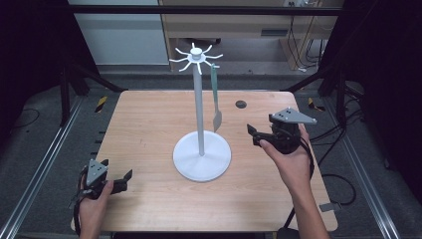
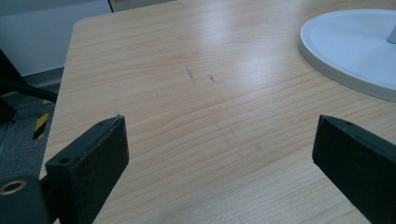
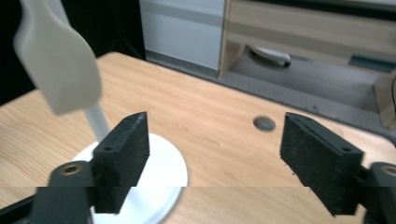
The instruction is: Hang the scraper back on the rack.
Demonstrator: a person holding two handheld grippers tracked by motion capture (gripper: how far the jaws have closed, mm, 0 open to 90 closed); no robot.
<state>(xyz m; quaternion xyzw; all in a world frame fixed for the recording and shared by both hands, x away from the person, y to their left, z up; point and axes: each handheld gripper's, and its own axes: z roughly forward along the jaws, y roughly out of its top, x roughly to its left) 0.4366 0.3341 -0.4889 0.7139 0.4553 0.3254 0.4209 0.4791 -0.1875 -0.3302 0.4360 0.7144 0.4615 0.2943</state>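
A white hook stand (image 1: pixel 201 144) rises mid-tabletop (image 1: pixel 149 124), a green-handled spatula (image 1: pixel 216 107) hanging from one hook. The left claw (image 1: pixel 124 178) sits spread well left of the stand's base; the right claw (image 1: pixel 253 135), spread and empty, sits just right of it.

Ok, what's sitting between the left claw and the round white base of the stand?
Nothing: bare wooden table runs from the open left claw to the stand's white base, as the left gripper view shows.
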